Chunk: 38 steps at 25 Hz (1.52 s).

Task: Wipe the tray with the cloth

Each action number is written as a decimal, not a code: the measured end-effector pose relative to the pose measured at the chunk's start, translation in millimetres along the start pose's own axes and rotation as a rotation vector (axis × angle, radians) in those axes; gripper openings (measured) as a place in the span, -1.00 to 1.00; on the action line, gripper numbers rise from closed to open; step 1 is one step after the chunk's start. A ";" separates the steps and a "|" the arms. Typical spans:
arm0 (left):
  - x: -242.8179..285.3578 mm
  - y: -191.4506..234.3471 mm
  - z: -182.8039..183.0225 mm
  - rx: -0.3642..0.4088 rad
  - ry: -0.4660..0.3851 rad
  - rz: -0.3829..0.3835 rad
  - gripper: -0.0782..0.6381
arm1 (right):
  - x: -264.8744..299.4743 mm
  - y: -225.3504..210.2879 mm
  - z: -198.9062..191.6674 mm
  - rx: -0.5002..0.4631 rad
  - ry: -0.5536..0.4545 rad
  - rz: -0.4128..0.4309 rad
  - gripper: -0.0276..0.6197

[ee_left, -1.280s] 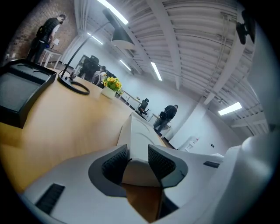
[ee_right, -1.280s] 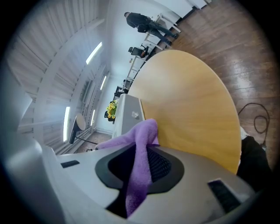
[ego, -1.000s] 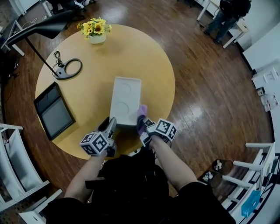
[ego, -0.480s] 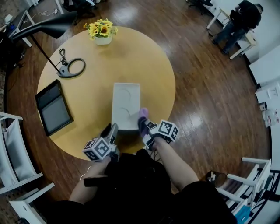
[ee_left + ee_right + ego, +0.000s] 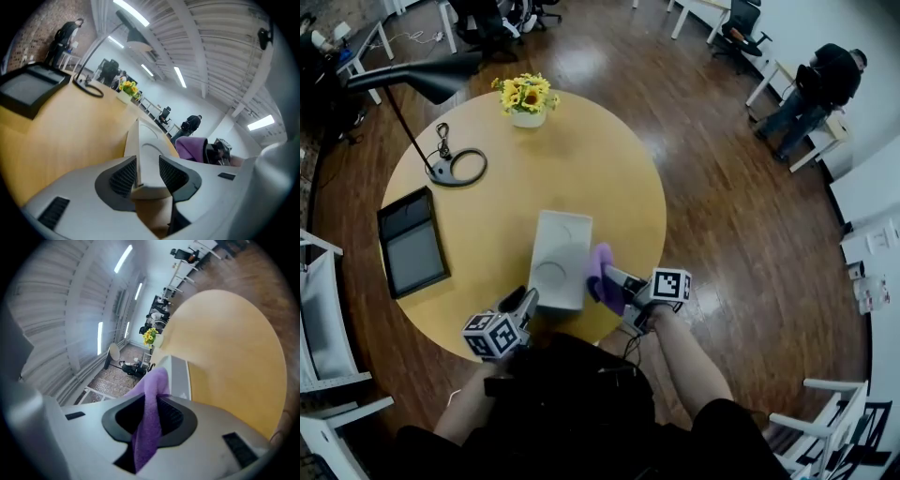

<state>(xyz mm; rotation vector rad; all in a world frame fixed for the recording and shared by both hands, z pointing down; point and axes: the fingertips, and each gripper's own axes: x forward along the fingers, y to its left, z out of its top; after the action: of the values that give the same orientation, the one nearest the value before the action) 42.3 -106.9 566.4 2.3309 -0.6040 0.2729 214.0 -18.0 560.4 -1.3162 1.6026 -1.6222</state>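
The white rectangular tray [image 5: 560,270] lies on the round wooden table [image 5: 600,169] near its front edge. My left gripper [image 5: 528,298] is at the tray's near left corner. In the left gripper view the tray [image 5: 146,140] has its rim between the pads, which press on it, and the left gripper [image 5: 147,171] jaws are easing open. My right gripper [image 5: 605,279] holds the purple cloth [image 5: 602,267] against the tray's right edge. In the right gripper view the cloth [image 5: 152,394] hangs pinched in the right gripper [image 5: 152,416], whose jaws are opening a little, beside the tray [image 5: 179,378].
On the table stand a pot of yellow flowers [image 5: 526,97] at the back, a black lamp with a ring base [image 5: 457,169] at the left, and a dark tablet [image 5: 412,253] at the left front. White shelving [image 5: 323,319] flanks the table. A person [image 5: 820,84] sits far right.
The tray has come nearer the table's front edge and turned slightly. More of the purple cloth shows beside its right edge. The left gripper stays at the near left corner.
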 end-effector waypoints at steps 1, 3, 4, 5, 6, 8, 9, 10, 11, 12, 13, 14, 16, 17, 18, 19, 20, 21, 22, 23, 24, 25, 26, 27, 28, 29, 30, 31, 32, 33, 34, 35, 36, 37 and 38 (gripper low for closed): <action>1.3 -4.8 9.1 0.047 -0.021 -0.001 -0.40 | 4.3 6.2 22.7 -0.056 0.006 -0.012 -0.69; 7.2 -20.0 24.8 0.134 -0.045 -0.025 -0.40 | 20.7 18.2 67.0 -0.217 0.045 -0.035 -0.68; 12.2 -30.1 29.3 0.173 -0.042 -0.049 -0.40 | 32.0 24.9 87.1 -0.322 0.077 -0.047 -0.68; 18.3 -40.7 30.8 0.206 -0.027 -0.076 -0.40 | 45.2 32.4 103.5 -0.416 0.114 -0.058 -0.68; 25.2 -49.9 29.6 0.227 -0.002 -0.099 -0.40 | 60.2 39.5 116.6 -0.482 0.148 -0.065 -0.68; 37.1 -58.4 24.1 0.214 0.041 -0.106 -0.40 | 95.0 49.9 137.1 -0.555 0.205 -0.071 -0.68; 39.5 -58.2 22.7 0.190 0.046 -0.088 -0.40 | 114.3 54.3 143.9 -0.584 0.232 -0.070 -0.68; 38.9 -56.6 22.8 0.169 0.038 -0.061 -0.40 | 133.9 57.4 148.7 -0.603 0.259 -0.067 -0.68; 36.2 -54.7 24.2 0.152 0.025 -0.033 -0.40 | 152.7 58.1 152.4 -0.610 0.283 -0.067 -0.68; 32.8 -53.3 25.8 0.137 0.010 -0.006 -0.40 | 169.6 56.0 154.9 -0.610 0.309 -0.070 -0.68; 30.3 -53.0 26.9 0.126 -0.001 0.017 -0.40 | 183.8 52.0 155.9 -0.614 0.341 -0.077 -0.68; 29.6 -54.5 26.9 0.123 -0.008 0.038 -0.40 | 195.4 46.0 156.0 -0.621 0.378 -0.087 -0.68; 34.2 -60.9 21.6 0.154 0.003 0.071 -0.40 | 212.8 29.4 153.9 -0.642 0.464 -0.124 -0.68; 37.7 -62.1 16.4 0.185 0.022 0.088 -0.40 | 221.2 19.8 149.6 -0.658 0.517 -0.149 -0.68; 40.4 -60.4 10.7 0.222 0.047 0.107 -0.40 | 230.3 10.1 141.8 -0.679 0.580 -0.174 -0.68; 41.6 -56.6 6.3 0.255 0.068 0.129 -0.39 | 238.8 0.4 131.0 -0.699 0.649 -0.197 -0.68; 41.4 -51.9 4.1 0.279 0.077 0.151 -0.40 | 245.1 -9.2 118.9 -0.713 0.719 -0.215 -0.68; 40.1 -47.3 4.0 0.285 0.074 0.170 -0.40 | 247.9 -18.1 107.3 -0.717 0.782 -0.227 -0.68; 38.2 -43.3 5.5 0.274 0.063 0.185 -0.40 | 247.9 -24.6 98.6 -0.710 0.824 -0.227 -0.68; 36.1 -40.3 7.7 0.253 0.046 0.195 -0.40 | 246.1 -28.1 94.4 -0.691 0.838 -0.217 -0.68; 34.1 -38.3 9.9 0.232 0.030 0.202 -0.40 | 243.2 -29.2 93.8 -0.663 0.833 -0.199 -0.68; 32.5 -36.7 11.6 0.217 0.018 0.208 -0.41 | 239.5 -29.6 94.9 -0.633 0.821 -0.181 -0.68; 31.3 -34.9 12.3 0.211 0.012 0.214 -0.44 | 235.2 -30.4 96.4 -0.610 0.810 -0.167 -0.68; 30.4 -33.2 12.2 0.210 0.009 0.220 -0.47 | 230.5 -31.9 97.9 -0.592 0.800 -0.159 -0.68; 29.6 -32.1 11.8 0.210 0.008 0.224 -0.47 | 225.5 -33.8 99.3 -0.578 0.790 -0.155 -0.68; 28.9 -31.5 11.8 0.208 0.005 0.225 -0.47 | 220.2 -35.7 101.0 -0.566 0.780 -0.155 -0.68; 28.3 -31.0 12.0 0.206 0.003 0.226 -0.47 | 214.2 -37.8 103.0 -0.554 0.770 -0.158 -0.68; 28.1 -30.7 12.1 0.204 0.002 0.225 -0.47 | 207.6 -40.4 105.5 -0.543 0.762 -0.165 -0.68; 28.4 -30.5 11.9 0.201 0.003 0.224 -0.47 | 200.5 -43.6 108.2 -0.532 0.753 -0.173 -0.68; 28.6 -30.7 11.7 0.196 0.003 0.220 -0.47 | 193.4 -46.9 110.8 -0.517 0.742 -0.180 -0.68; 28.5 -30.8 11.8 0.188 0.002 0.216 -0.47 | 186.6 -49.6 113.1 -0.499 0.724 -0.182 -0.68; 27.9 -30.5 12.0 0.178 -0.002 0.210 -0.47 | 180.1 -51.8 114.6 -0.479 0.701 -0.181 -0.68; 27.1 -30.0 12.1 0.168 -0.005 0.202 -0.47 | 173.8 -53.5 115.4 -0.456 0.673 -0.179 -0.68; 26.6 -29.8 11.8 0.163 -0.005 0.193 -0.47 | 167.3 -55.2 115.9 -0.429 0.641 -0.177 -0.68; 26.9 -30.0 11.1 0.163 -0.001 0.182 -0.47 | 160.8 -57.0 116.6 -0.399 0.606 -0.175 -0.68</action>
<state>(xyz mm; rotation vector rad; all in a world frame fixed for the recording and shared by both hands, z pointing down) 80.8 -104.5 550.3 2.4335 -0.8237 0.4186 266.1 -201.2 640.4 -1.2415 2.3204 -2.0125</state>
